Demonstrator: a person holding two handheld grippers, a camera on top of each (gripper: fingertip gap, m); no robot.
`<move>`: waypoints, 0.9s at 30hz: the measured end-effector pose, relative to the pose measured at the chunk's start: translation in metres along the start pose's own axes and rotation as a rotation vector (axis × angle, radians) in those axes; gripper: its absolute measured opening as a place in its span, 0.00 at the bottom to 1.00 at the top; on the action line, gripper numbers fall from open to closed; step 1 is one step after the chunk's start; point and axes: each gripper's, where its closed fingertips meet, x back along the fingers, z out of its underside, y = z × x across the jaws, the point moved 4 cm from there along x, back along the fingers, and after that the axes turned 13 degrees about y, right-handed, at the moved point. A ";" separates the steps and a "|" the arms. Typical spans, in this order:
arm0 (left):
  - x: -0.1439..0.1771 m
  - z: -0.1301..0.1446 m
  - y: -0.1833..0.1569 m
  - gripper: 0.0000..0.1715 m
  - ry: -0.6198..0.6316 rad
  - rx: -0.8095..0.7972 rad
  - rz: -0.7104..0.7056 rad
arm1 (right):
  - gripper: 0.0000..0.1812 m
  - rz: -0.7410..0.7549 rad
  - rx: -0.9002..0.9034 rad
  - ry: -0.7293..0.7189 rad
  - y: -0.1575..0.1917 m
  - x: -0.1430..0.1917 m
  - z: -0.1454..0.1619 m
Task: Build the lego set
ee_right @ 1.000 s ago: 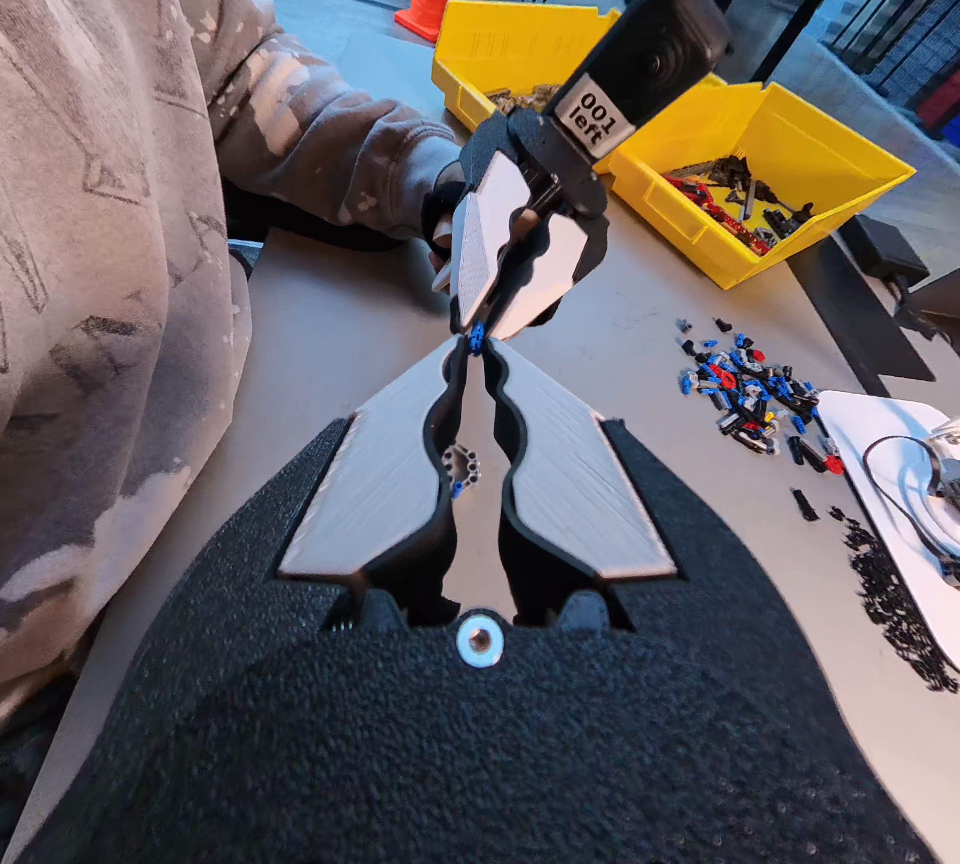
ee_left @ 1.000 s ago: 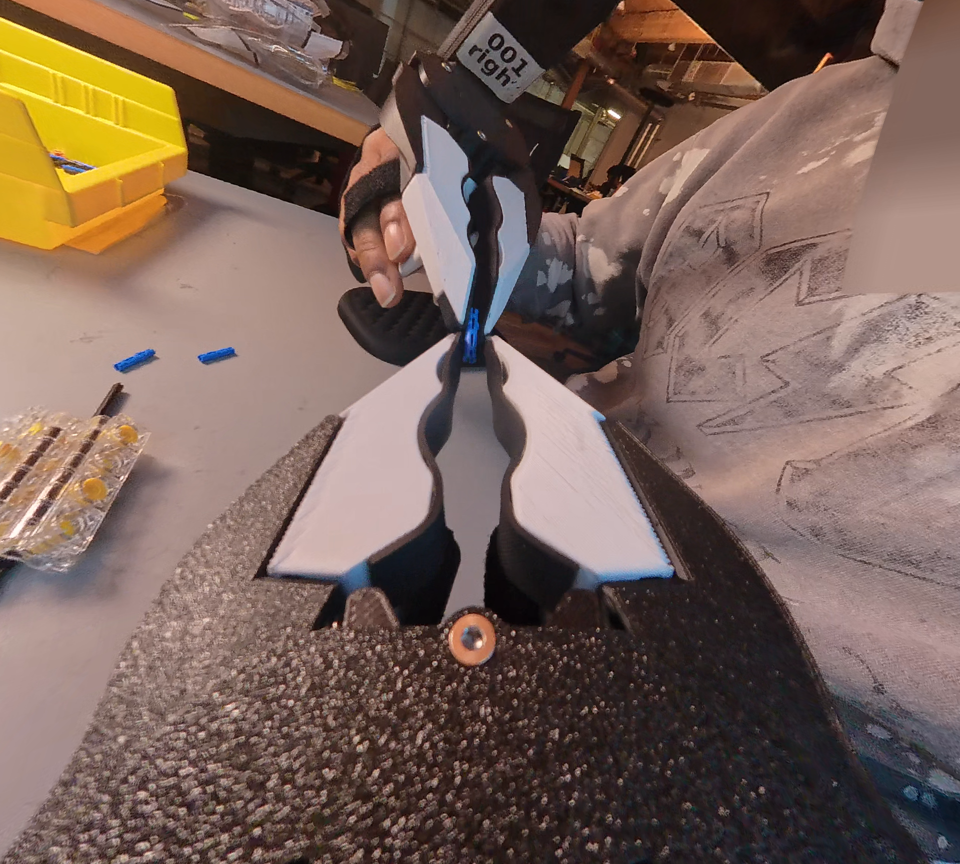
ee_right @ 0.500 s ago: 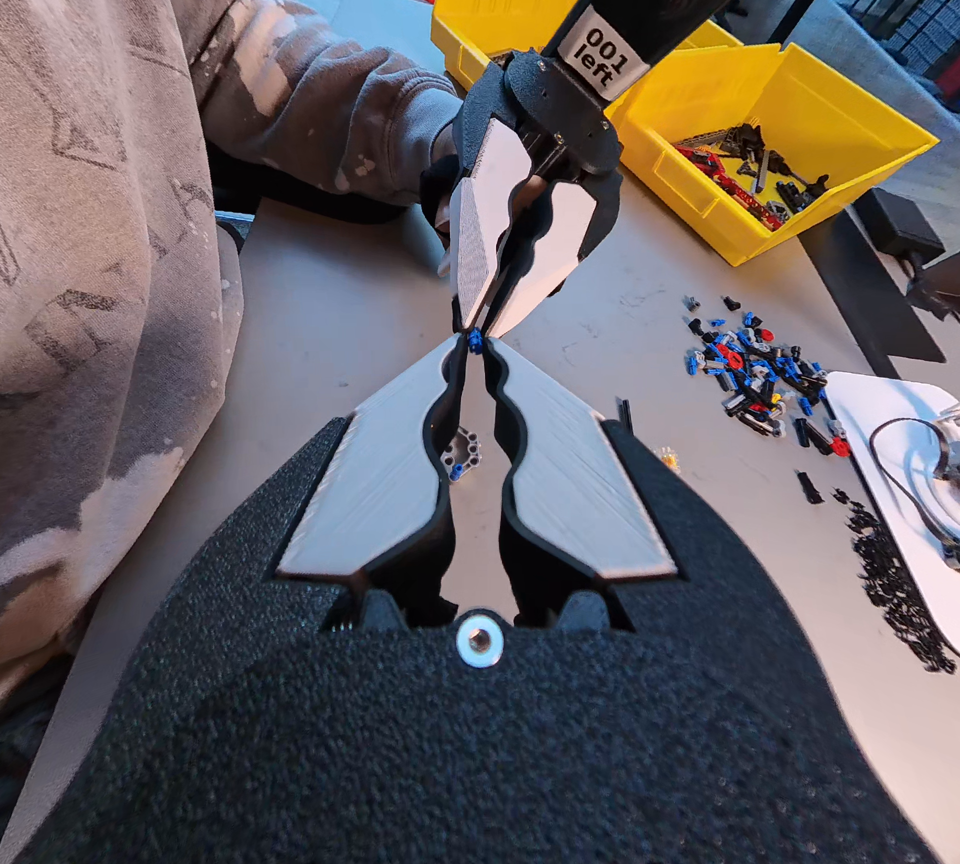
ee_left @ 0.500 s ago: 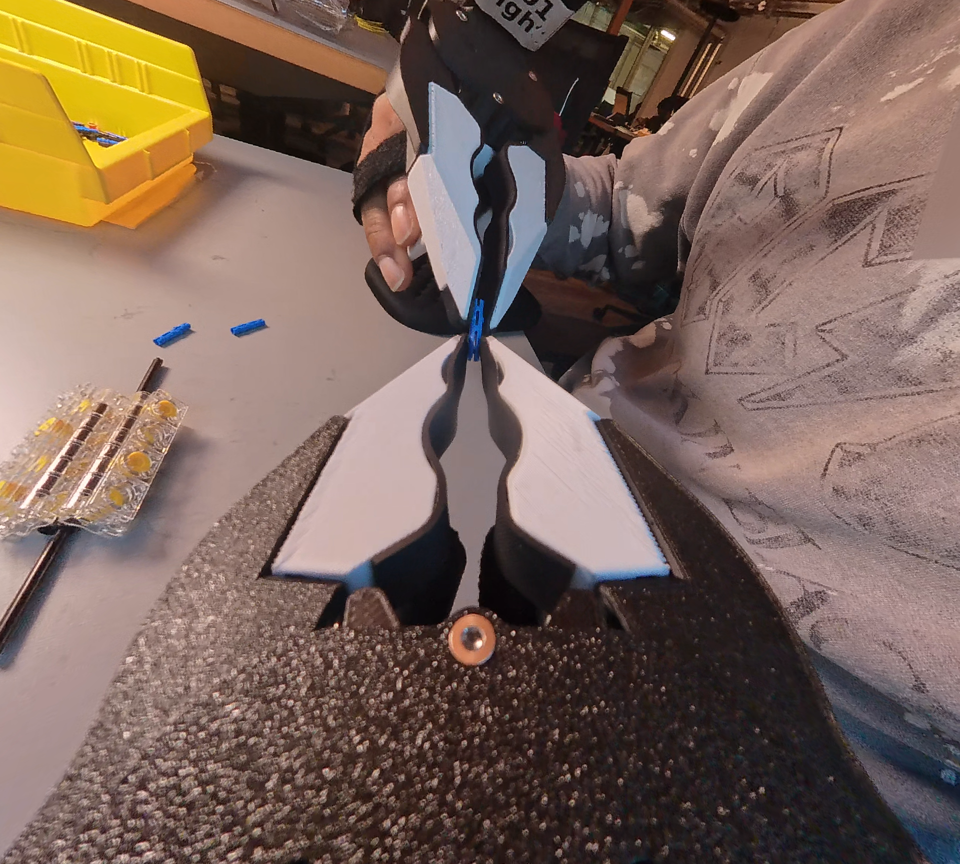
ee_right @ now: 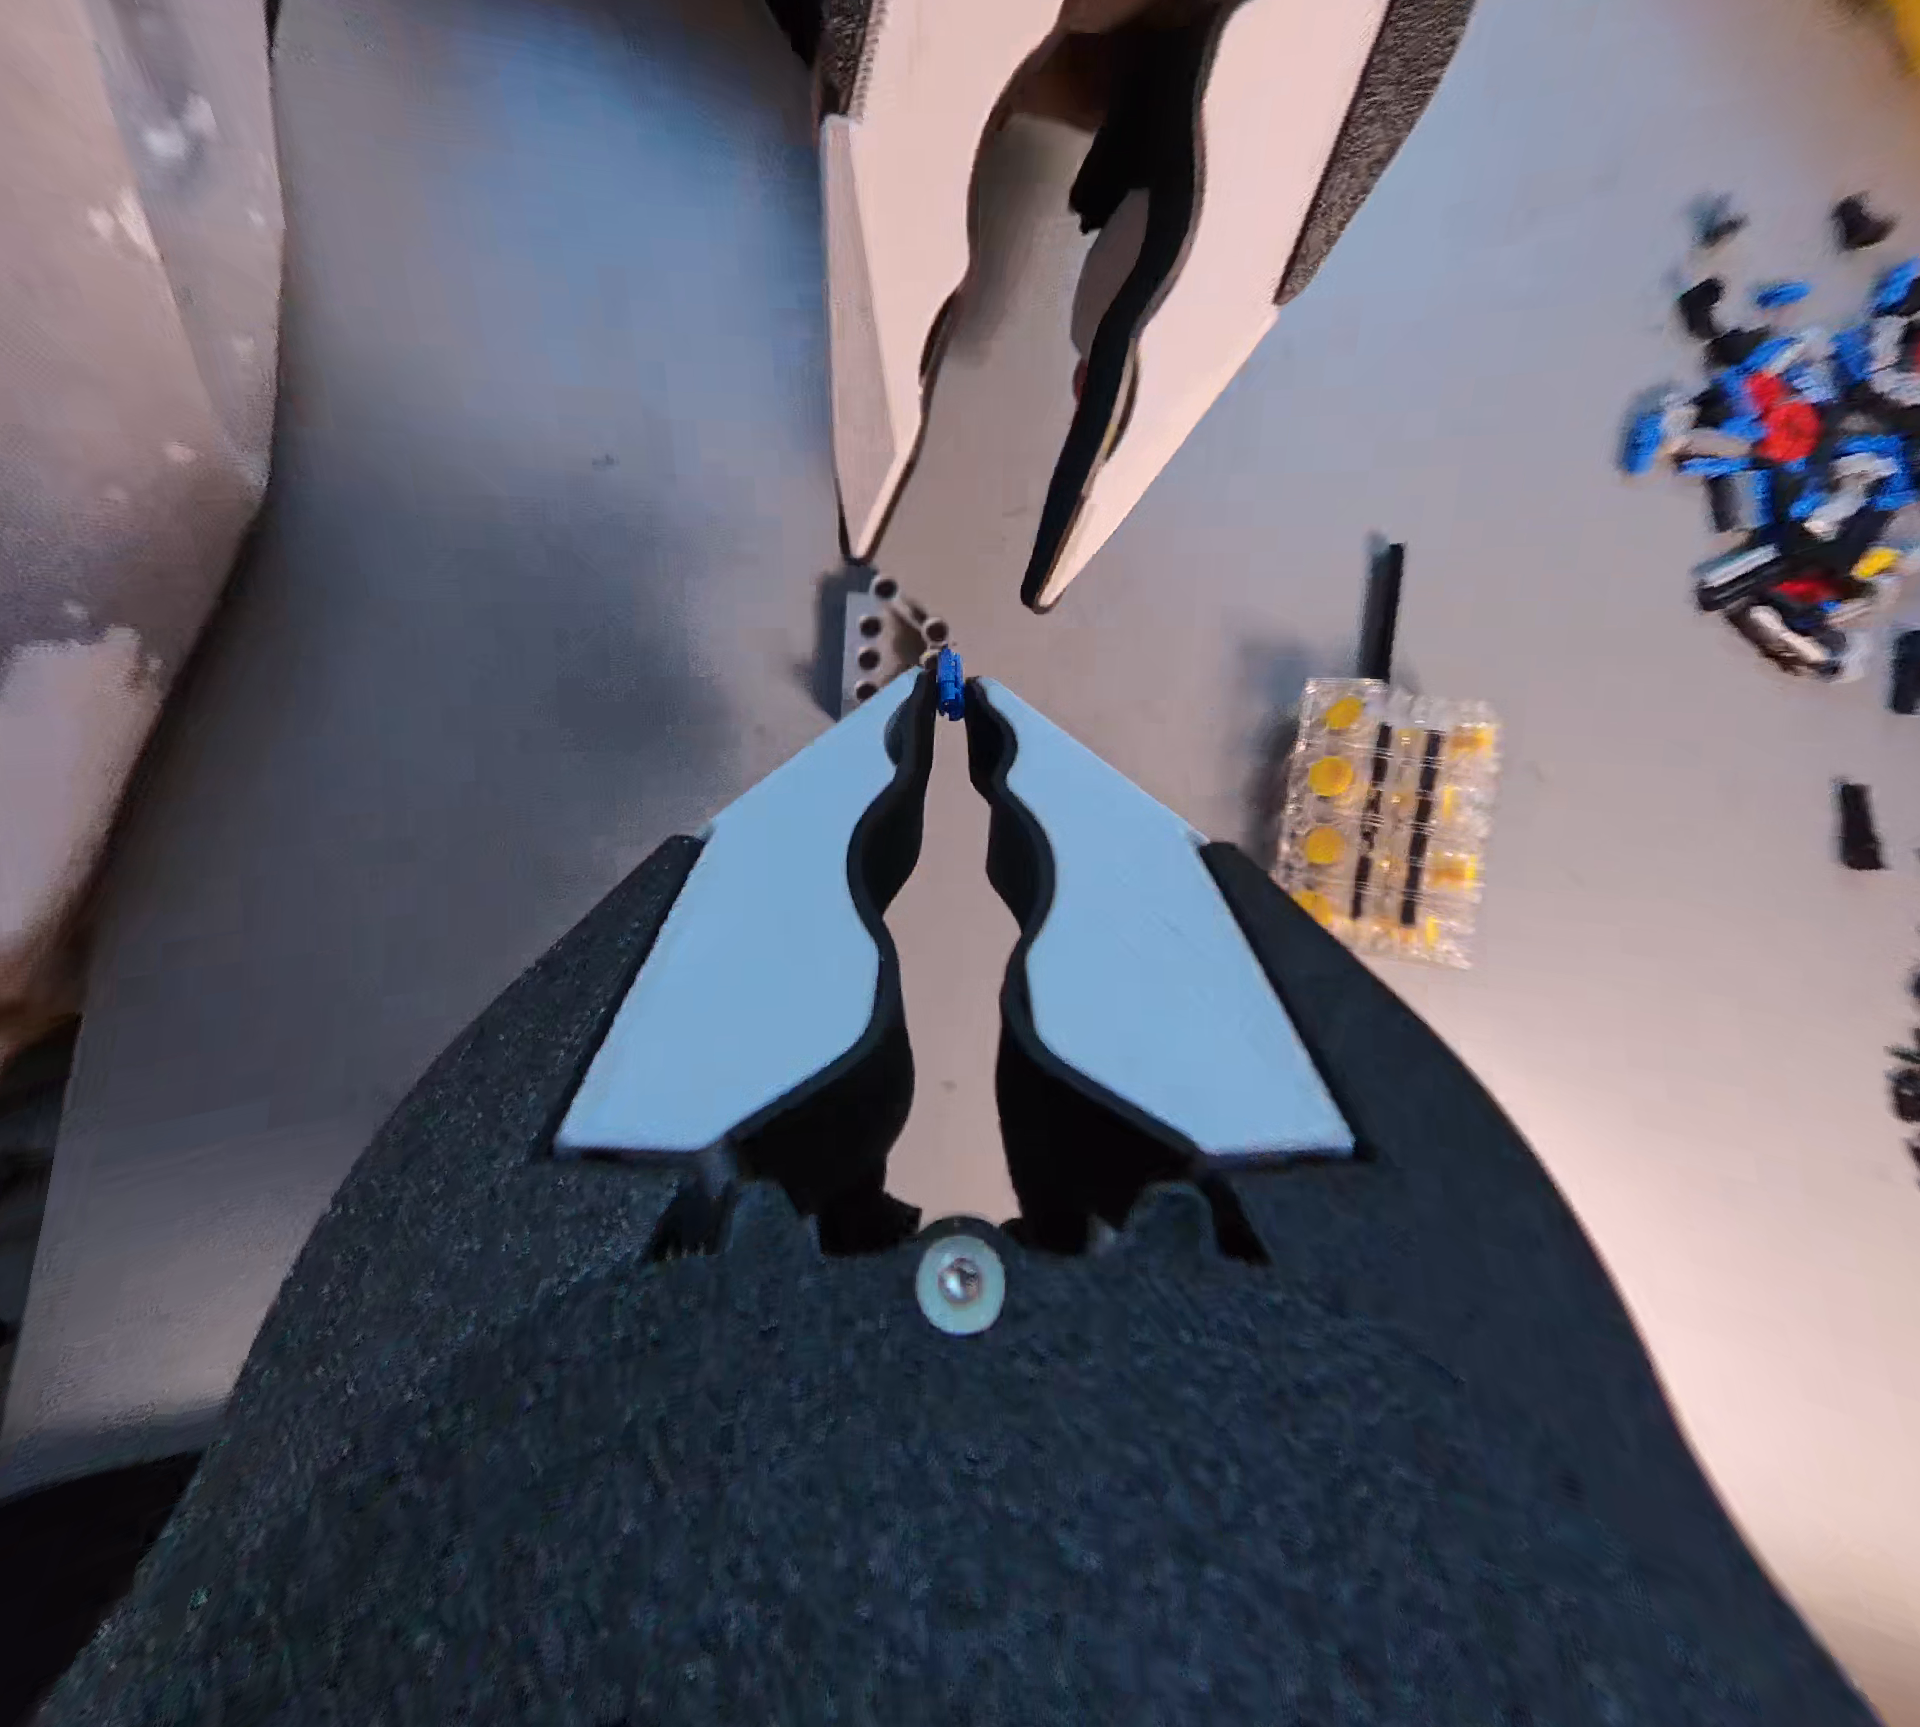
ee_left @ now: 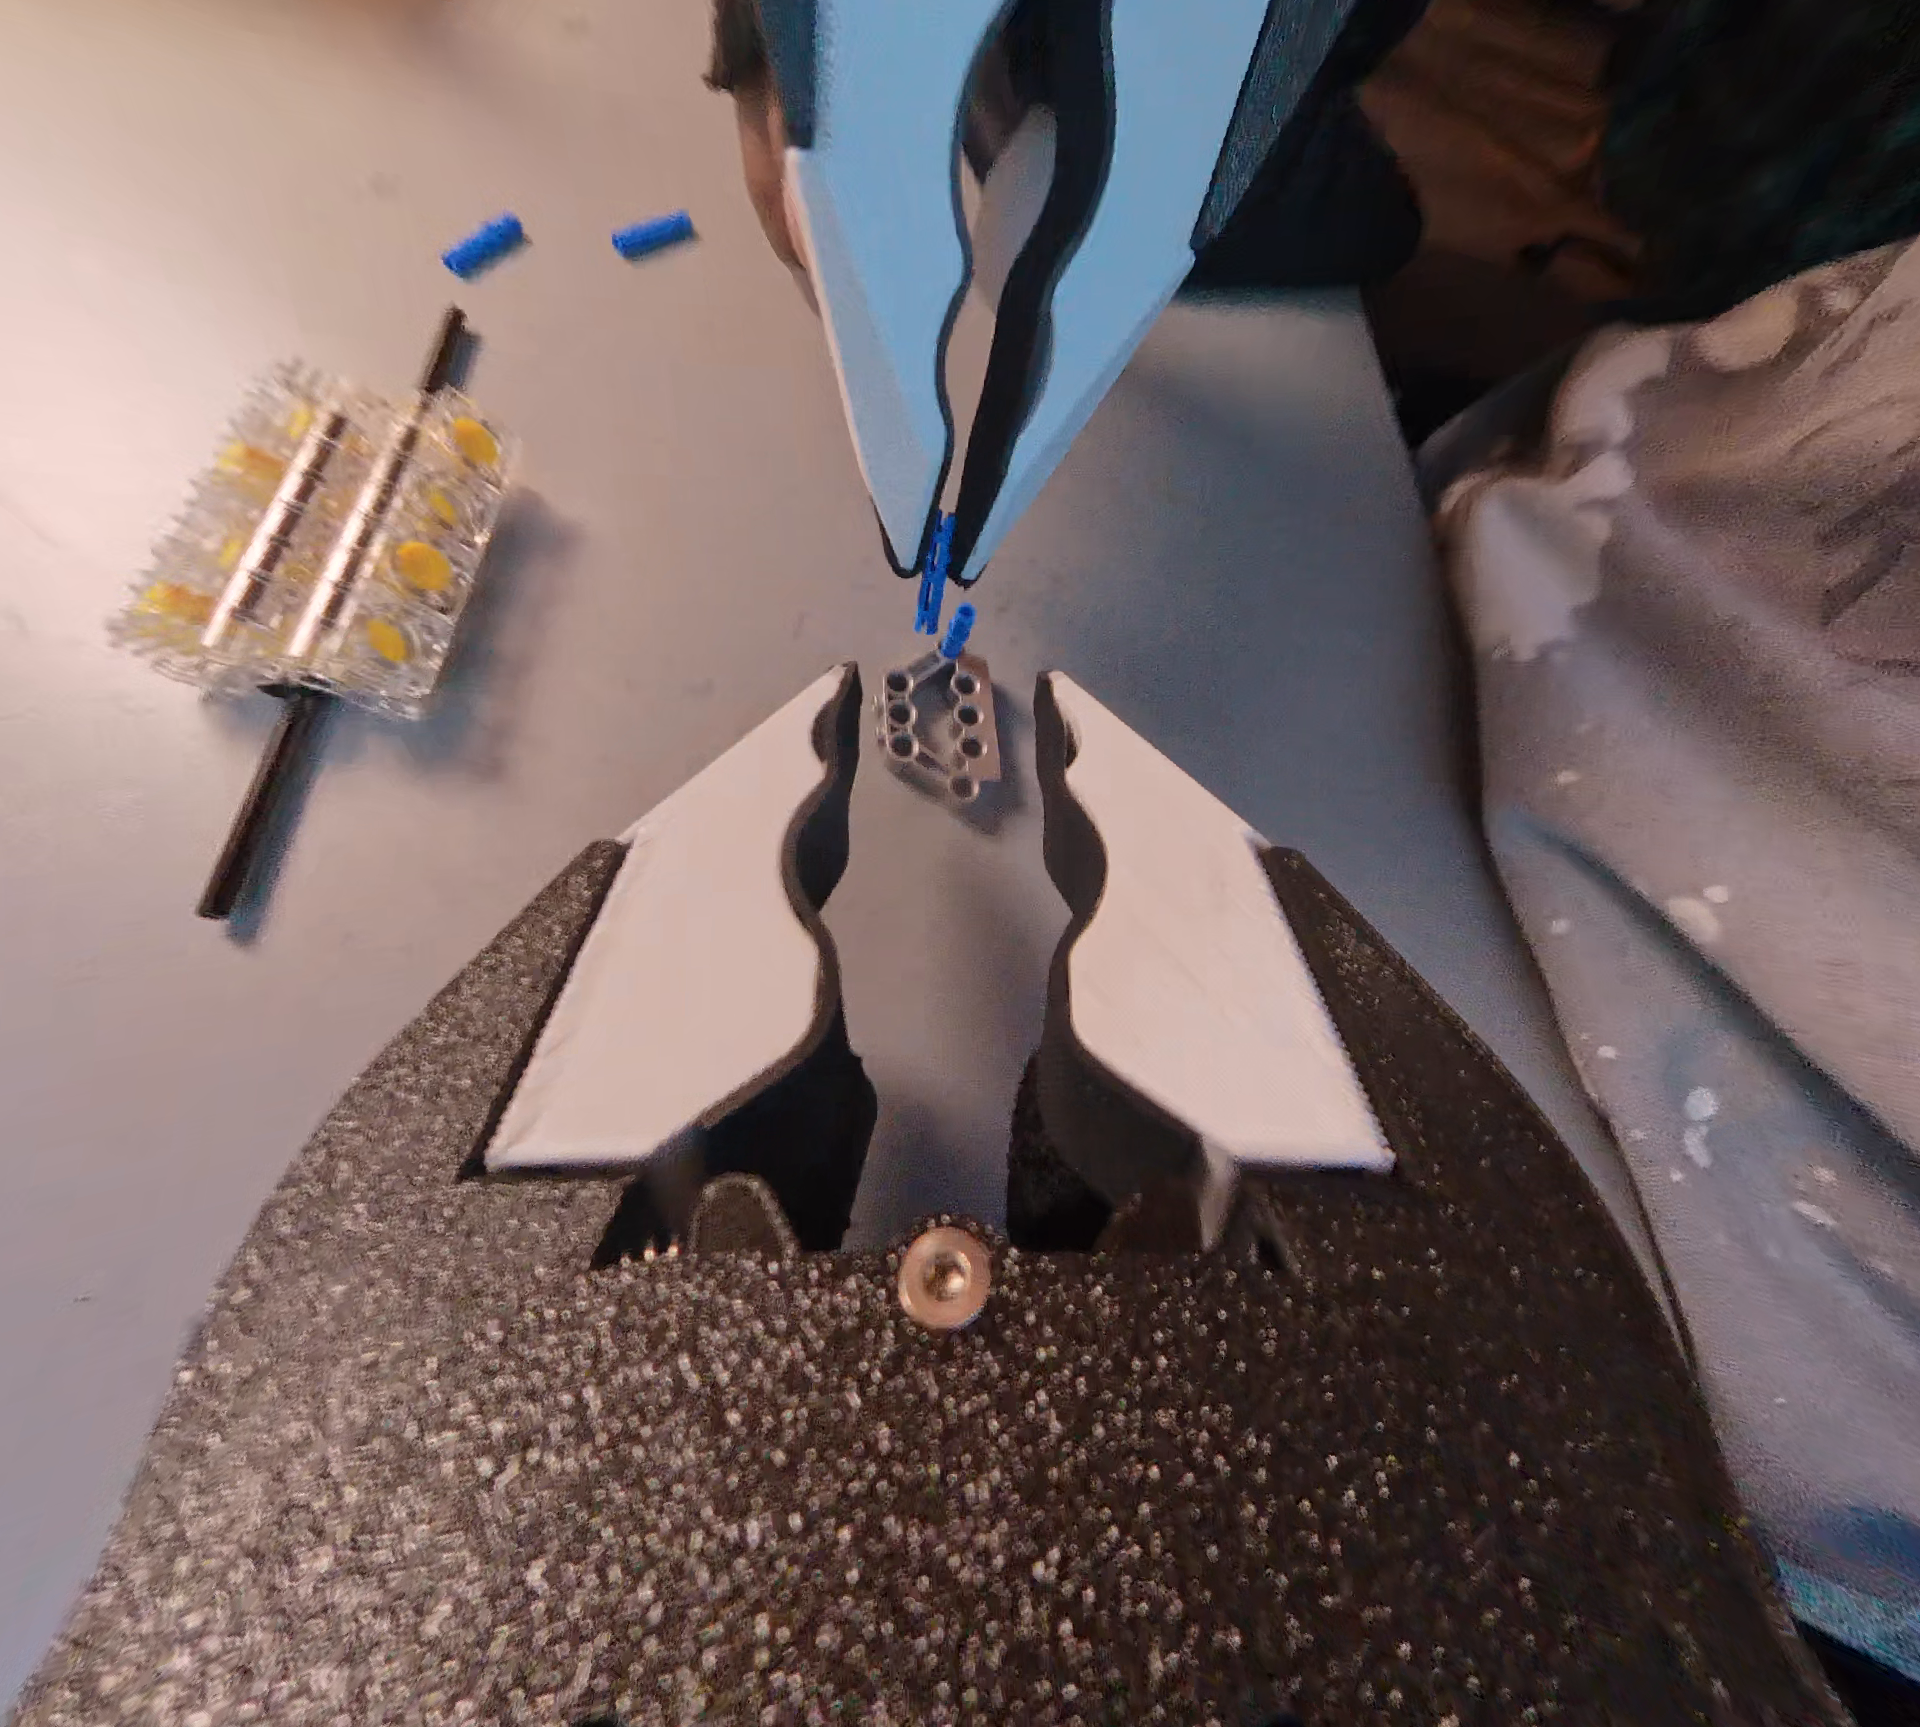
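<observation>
We see our right gripper [ee_right: 948, 690] pinched tight on a small blue pin [ee_right: 949, 683]; in the left wrist view that pin [ee_left: 938, 569] sits at the centre of the frame, its long axis running nearly up and down, the free end pointing down toward a grey perforated piece [ee_left: 940, 730] lying flat on the grey table [ee_left: 644, 597]. A second blue pin [ee_left: 958, 628] stands tilted in the upper corner of that piece. Our left gripper [ee_left: 948, 685] has its fingers spread apart around the grey piece without touching it, holding nothing.

Half a second ago both grippers met tip to tip on the blue pin, raised above the table; now the left one has let go and both are down close to the surface. In the left of the left wrist view lie a clear studded block with yellow dots [ee_left: 322, 550], a black rod [ee_left: 249, 830] beneath it, and two loose blue pins [ee_left: 483, 257] above.
</observation>
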 end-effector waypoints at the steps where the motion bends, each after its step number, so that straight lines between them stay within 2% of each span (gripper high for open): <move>1: -0.008 0.005 0.000 0.20 0.052 -0.011 -0.018 | 0.01 -0.028 0.018 0.045 0.000 -0.007 0.001; 4: -0.023 0.014 0.002 0.19 0.145 -0.038 -0.076 | 0.01 -0.070 0.068 0.143 0.000 -0.021 0.002; 13: -0.031 0.017 0.001 0.16 0.181 -0.062 -0.095 | 0.01 -0.080 0.159 0.321 0.000 -0.033 0.005; 21: -0.024 0.014 0.003 0.16 0.154 -0.048 -0.101 | 0.01 -0.071 0.163 0.314 -0.002 -0.031 0.000; 27: -0.008 0.004 0.003 0.06 0.056 -0.017 -0.062 | 0.01 -0.040 0.152 0.261 0.000 -0.025 -0.005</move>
